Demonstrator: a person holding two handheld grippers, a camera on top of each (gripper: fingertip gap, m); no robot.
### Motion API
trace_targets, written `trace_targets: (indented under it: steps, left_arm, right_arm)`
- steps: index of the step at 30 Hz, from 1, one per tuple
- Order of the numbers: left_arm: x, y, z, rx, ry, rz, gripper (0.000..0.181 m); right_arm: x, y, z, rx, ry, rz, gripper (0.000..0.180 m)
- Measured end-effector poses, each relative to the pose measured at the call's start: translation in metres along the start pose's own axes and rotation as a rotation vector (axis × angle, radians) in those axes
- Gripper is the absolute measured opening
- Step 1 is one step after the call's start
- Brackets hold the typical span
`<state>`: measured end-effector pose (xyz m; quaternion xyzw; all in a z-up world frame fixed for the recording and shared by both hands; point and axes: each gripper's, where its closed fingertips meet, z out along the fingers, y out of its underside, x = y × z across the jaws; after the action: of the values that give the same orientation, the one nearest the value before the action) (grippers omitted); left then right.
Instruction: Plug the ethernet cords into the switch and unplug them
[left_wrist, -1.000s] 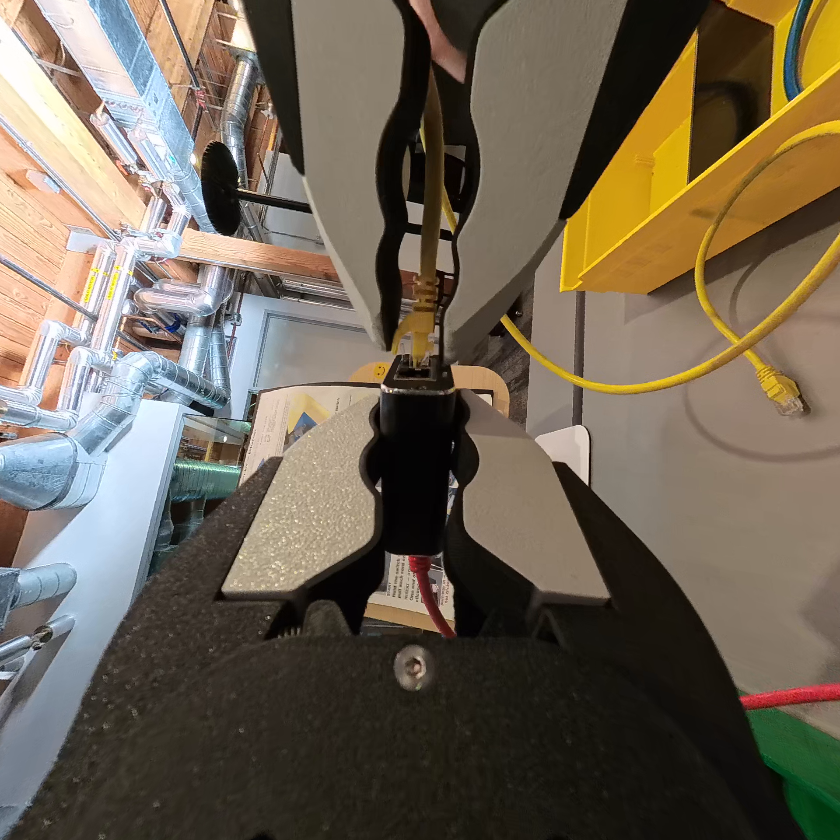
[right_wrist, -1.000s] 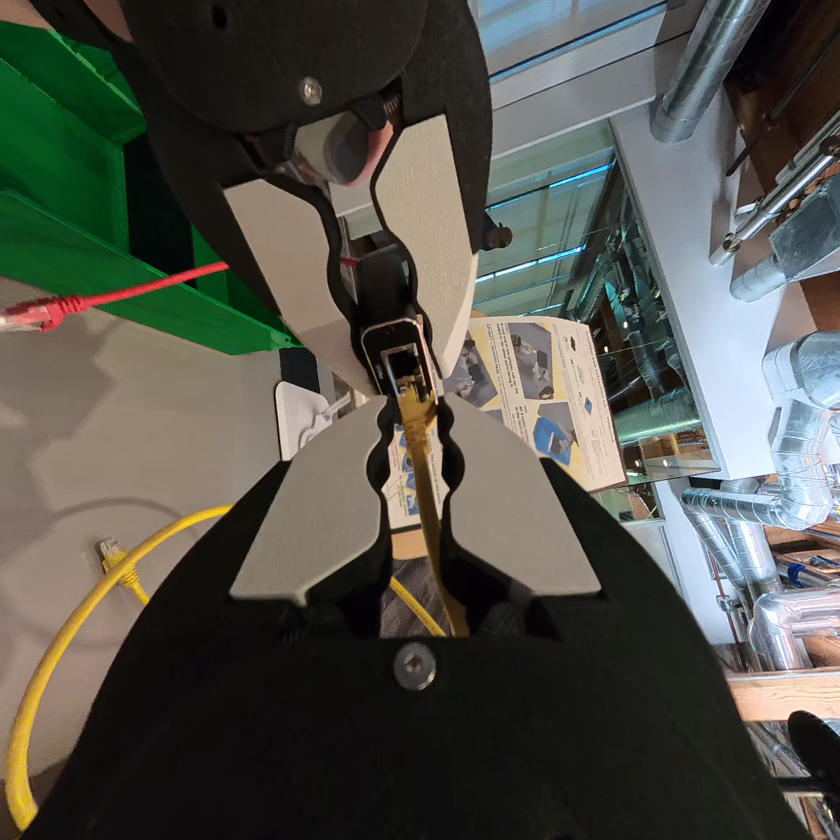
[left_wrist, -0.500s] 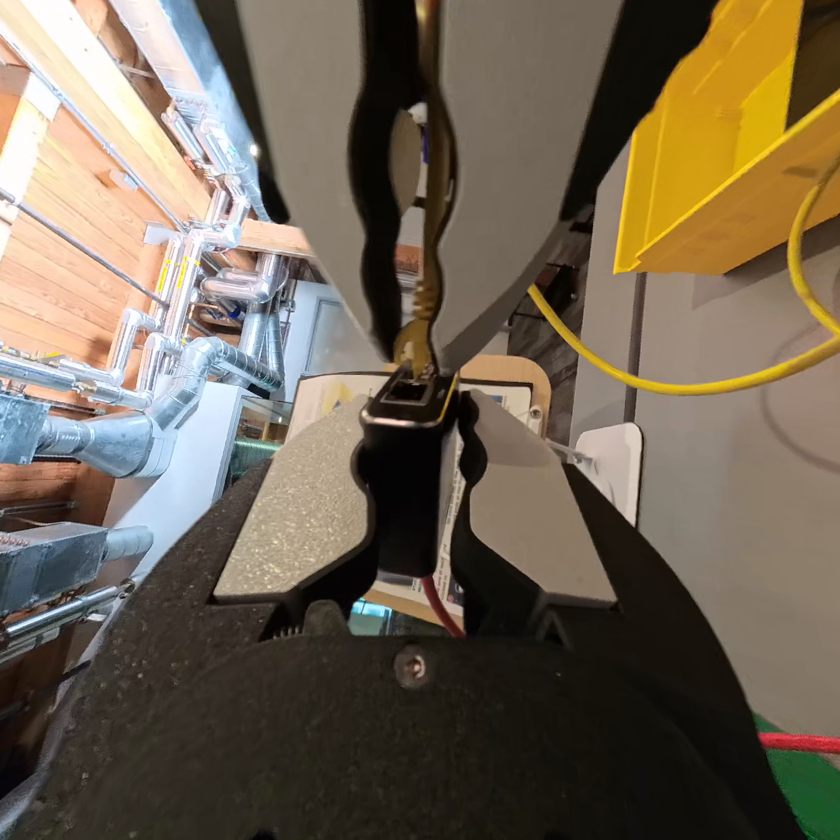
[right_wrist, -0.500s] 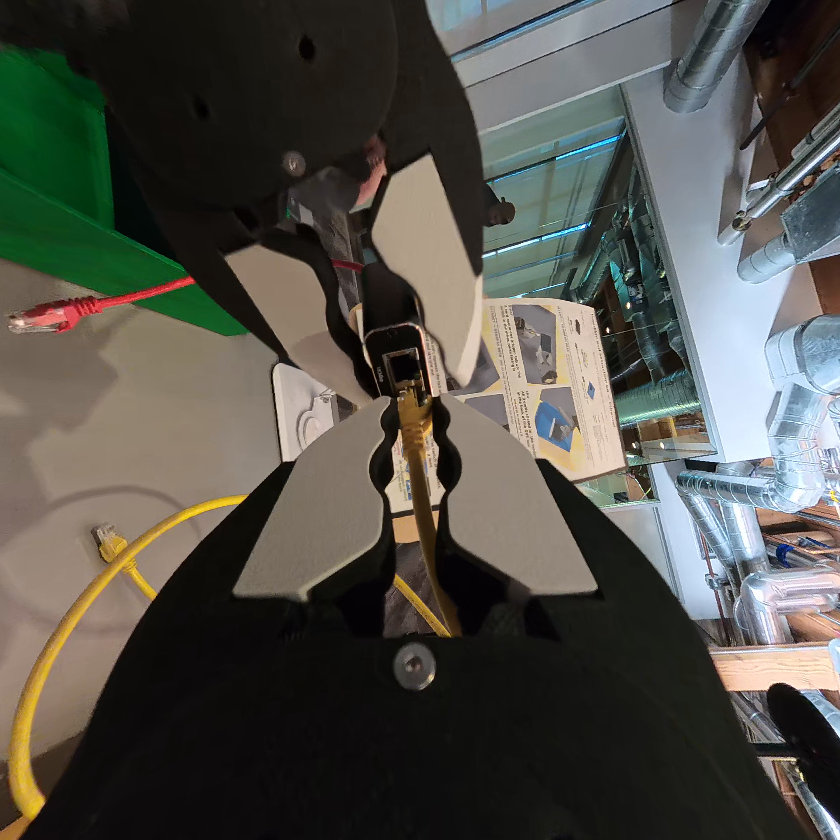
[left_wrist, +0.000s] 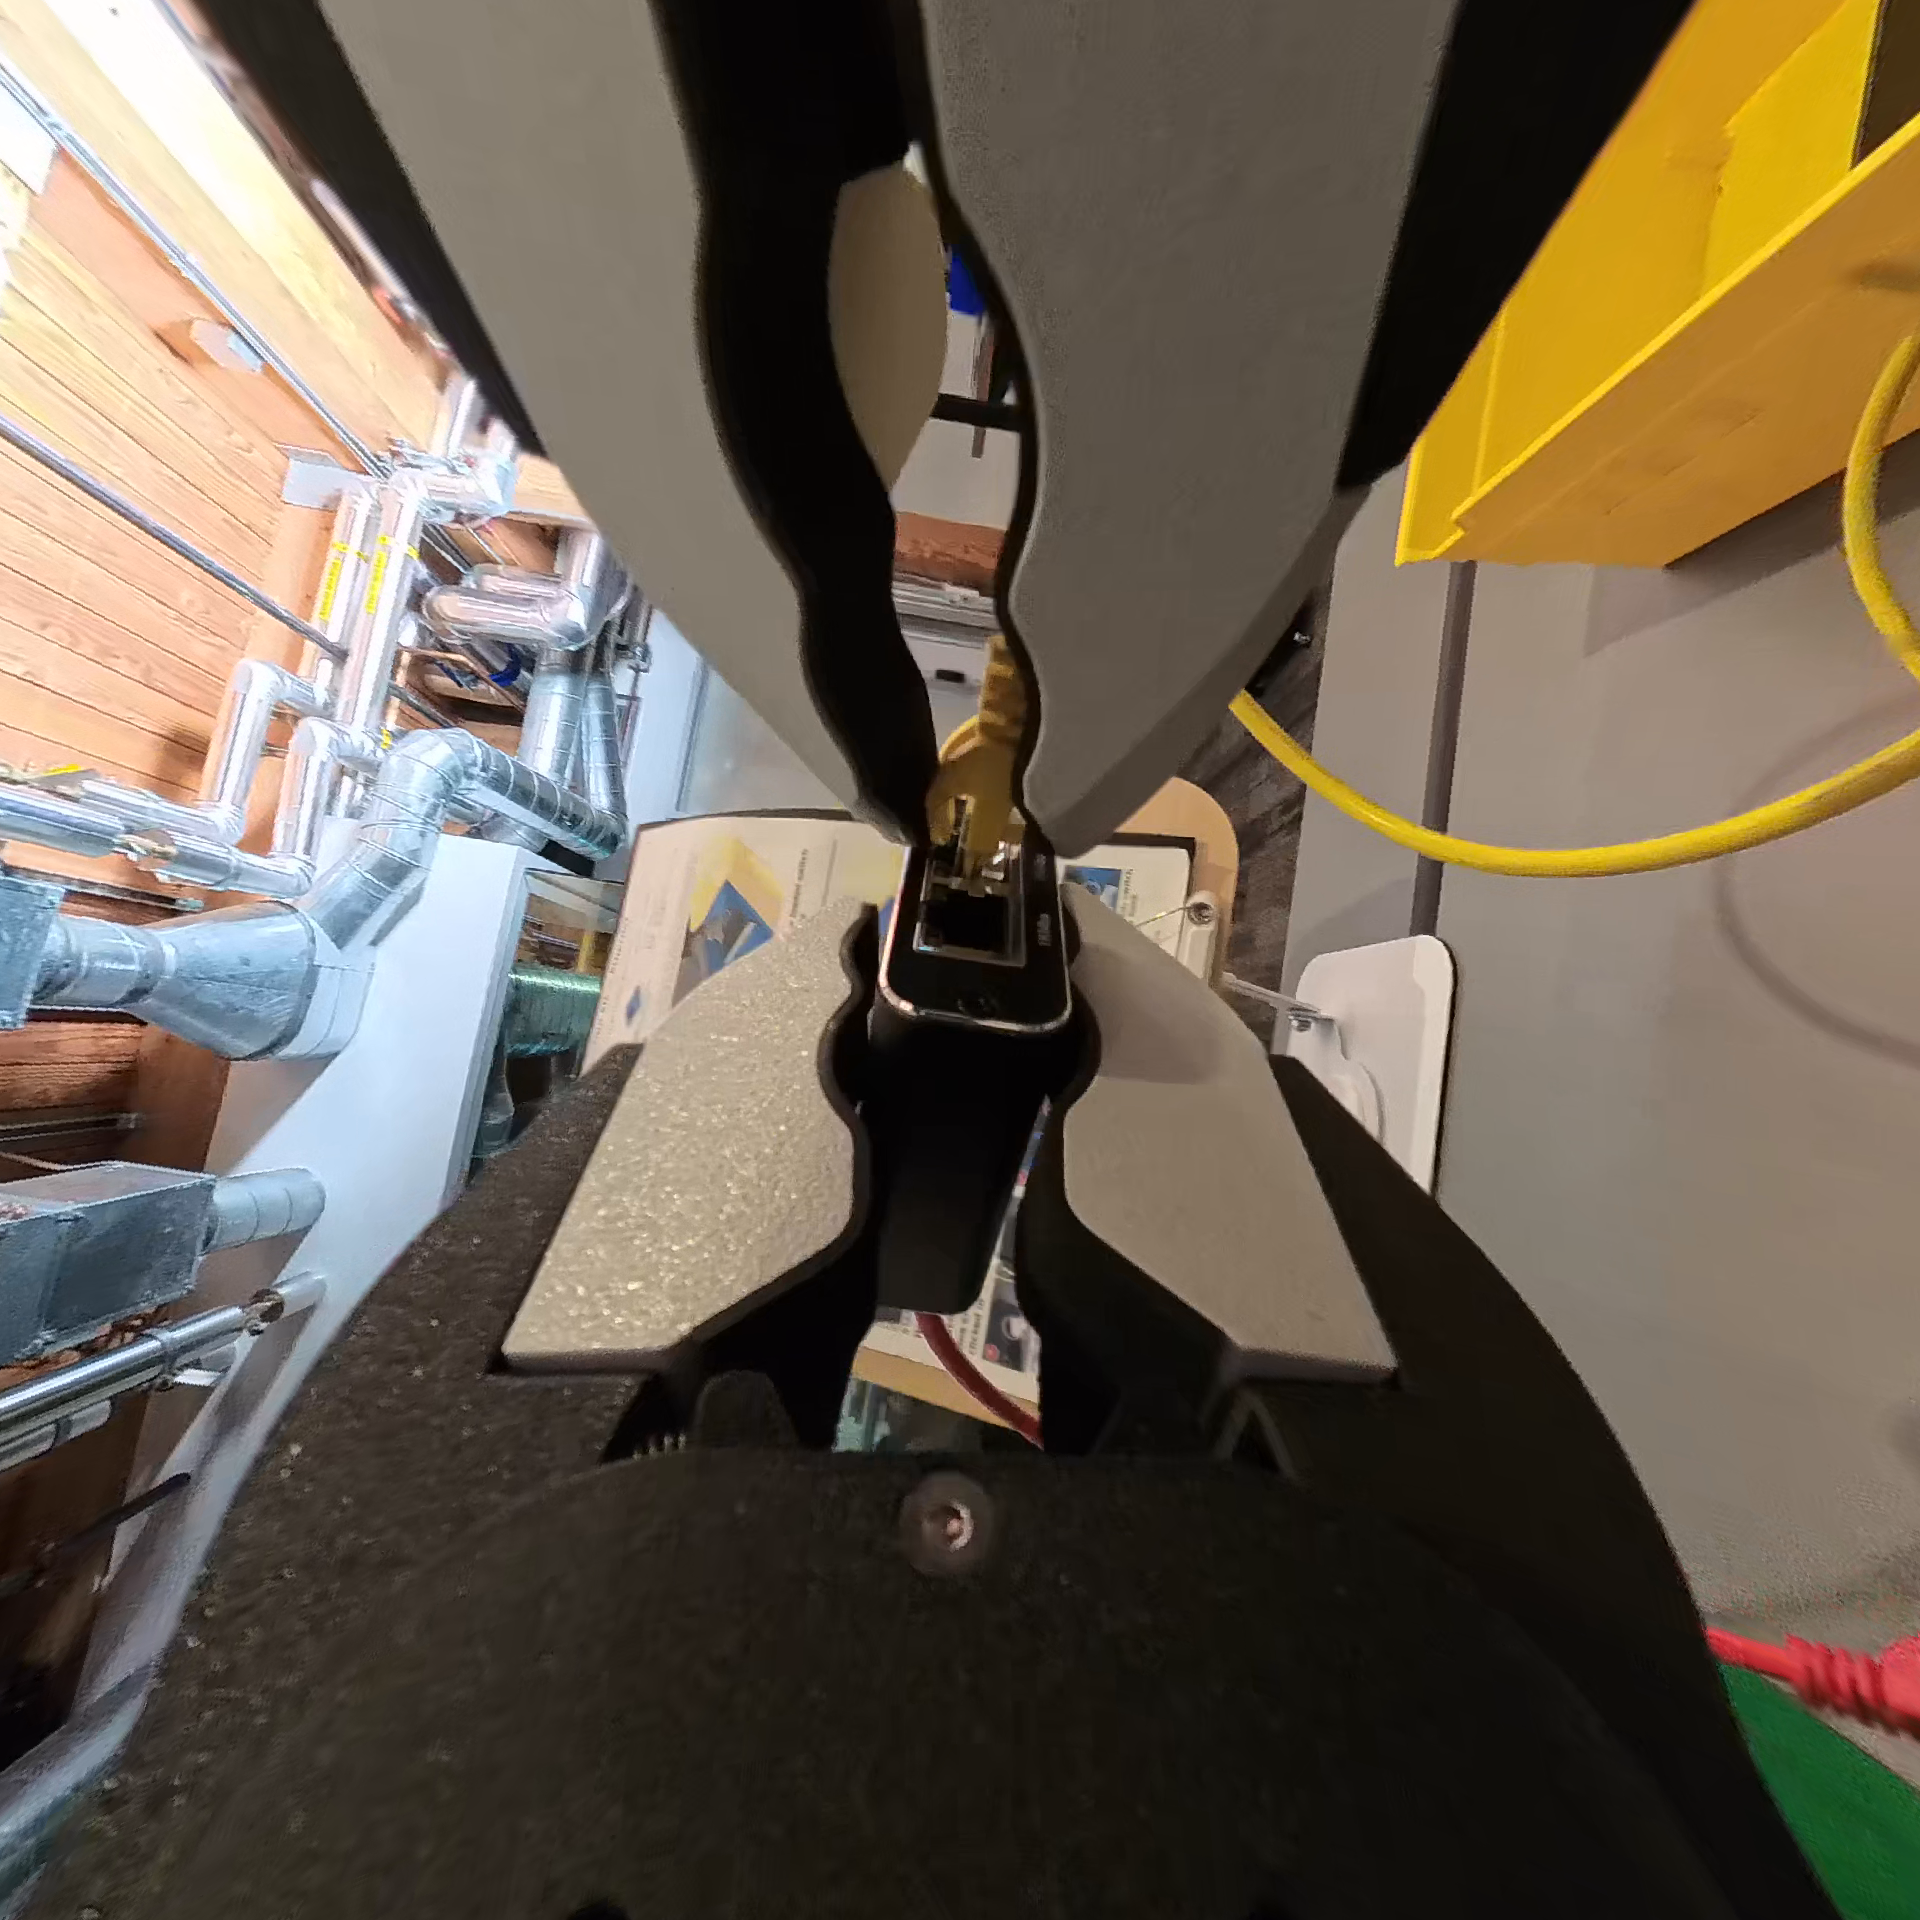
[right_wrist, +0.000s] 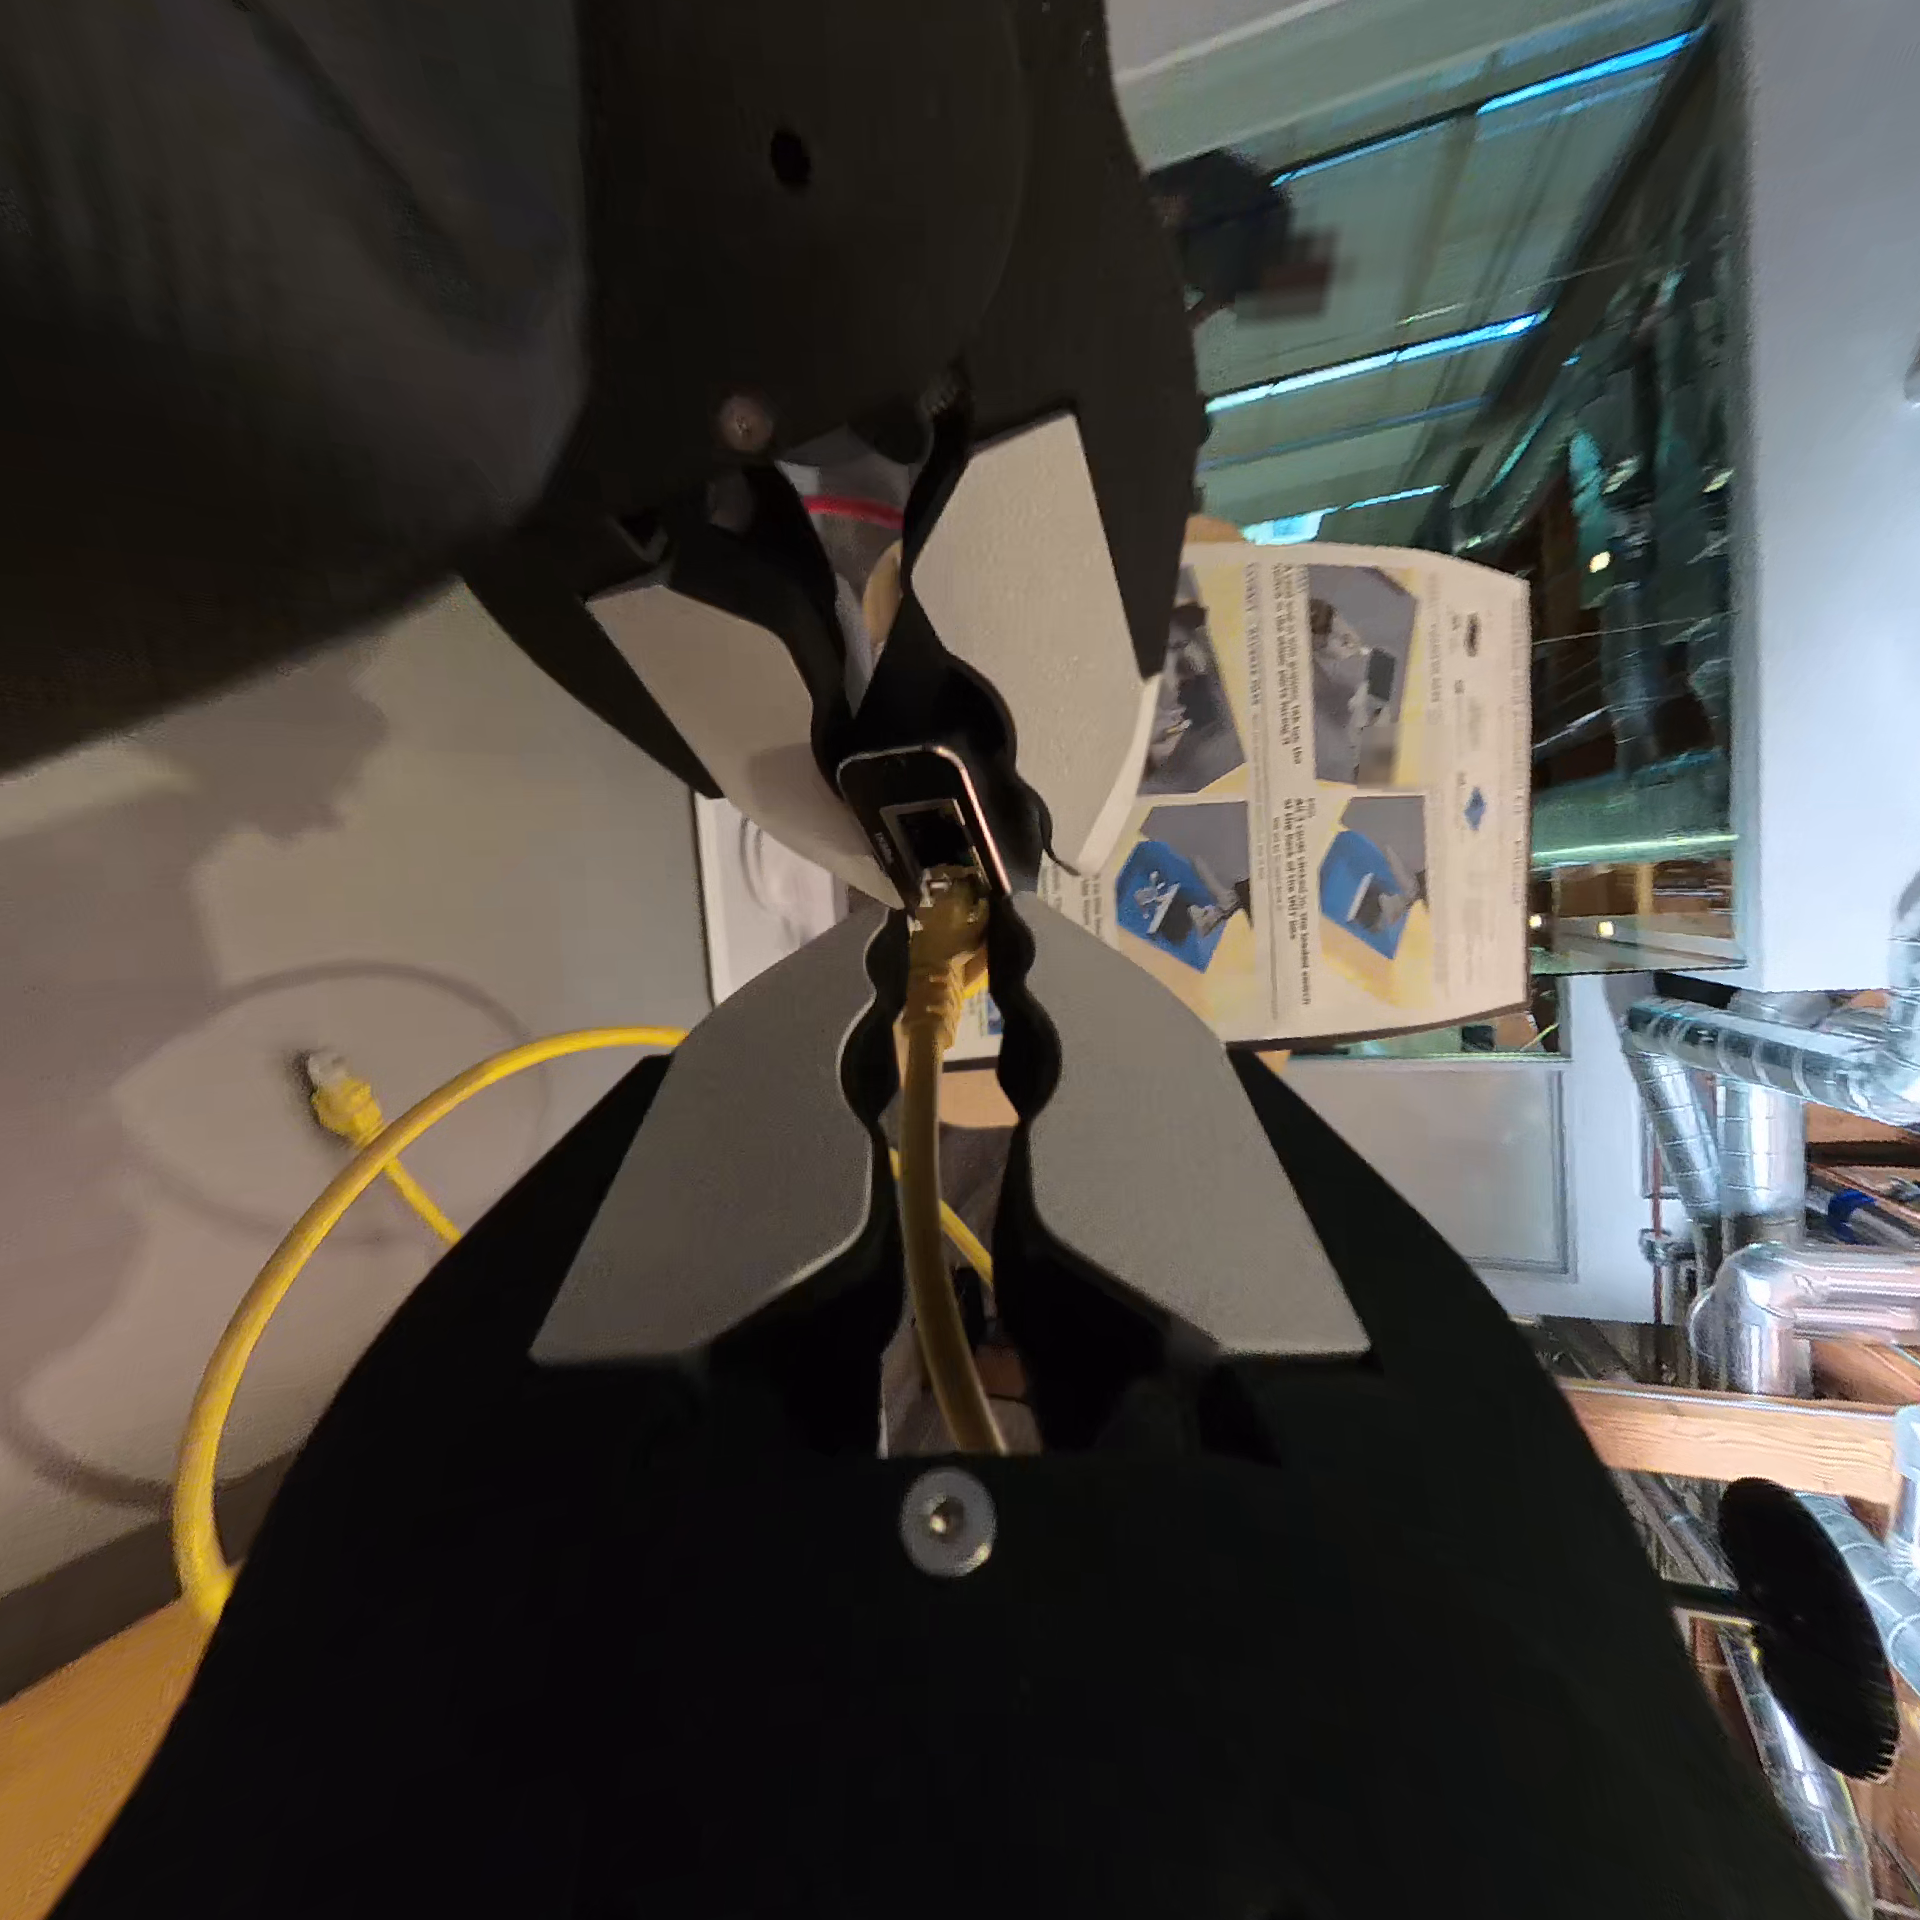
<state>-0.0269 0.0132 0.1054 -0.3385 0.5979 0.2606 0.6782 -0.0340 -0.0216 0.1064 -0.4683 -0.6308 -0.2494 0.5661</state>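
Left gripper (left_wrist: 966, 997) clenched on my one black switch (left_wrist: 961, 1091); right gripper (right_wrist: 940, 935) grasping one yellow cord (right_wrist: 925, 1143), plug at its port. One red cord (left_wrist: 1860, 1683) lies on the worktop (left_wrist: 1662, 1143).

Switch (left_wrist: 971, 1049) sitting between left gripper (left_wrist: 966, 997) fingers, cord plug (right_wrist: 948, 914) touching its port, cord running back through right gripper (right_wrist: 940, 935).

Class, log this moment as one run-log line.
left gripper: shut on switch | right gripper: shut on yellow cord | plug: at port, not seated
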Motion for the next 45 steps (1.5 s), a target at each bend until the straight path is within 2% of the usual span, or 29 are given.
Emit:
trace_targets:
  steps: [14,15,16,17,18,19,21,23,29,36,40,45]
  left_arm:
    - [-0.009,0.020,-0.001,-0.015,0.023,-0.135,0.028]
    - [-0.010,0.027,0.001,-0.044,0.010,-0.129,0.027]
    - [-0.031,0.049,0.000,-0.150,-0.141,-0.159,0.027]
    - [-0.041,0.065,-0.005,-0.164,-0.152,-0.184,0.027]
    - [-0.049,0.071,-0.014,-0.102,-0.123,-0.274,0.027]
    - [-0.055,0.071,-0.025,-0.029,-0.079,-0.348,0.026]
    - [-0.070,0.078,-0.041,0.007,-0.073,-0.469,0.026]
    - [-0.078,0.079,-0.050,0.047,-0.091,-0.521,0.027]
    - [-0.085,0.082,-0.051,-0.021,-0.141,-0.511,0.026]
    - [-0.086,0.065,-0.054,0.073,-0.055,-0.654,0.026]
    - [-0.091,0.062,-0.059,0.094,-0.067,-0.658,0.026]
    - [-0.085,0.062,-0.055,0.056,-0.047,-0.632,0.026]
  right_arm:
    - [0.011,-0.011,0.014,-0.086,-0.270,-0.063,0.017]
    - [0.008,-0.008,0.013,-0.106,-0.313,-0.073,0.017]
    - [-0.029,-0.011,0.000,-0.103,-0.584,-0.030,0.016]
    - [-0.040,-0.007,0.005,-0.148,-0.592,-0.022,0.016]
    - [-0.038,0.011,0.012,-0.223,-0.483,-0.157,0.016]
    - [-0.037,0.018,0.013,-0.225,-0.436,-0.174,0.016]
    - [-0.034,0.005,0.005,-0.108,-0.449,0.026,0.016]
    - [-0.019,-0.004,-0.007,-0.033,-0.426,0.115,0.015]
    - [0.066,0.013,-0.043,-0.175,-0.280,0.079,0.015]
    - [0.164,0.035,-0.092,-0.287,-0.124,0.122,0.015]
    - [0.188,0.056,-0.114,-0.349,-0.070,0.154,0.015]
    - [0.186,0.084,-0.133,-0.423,-0.058,0.175,0.015]
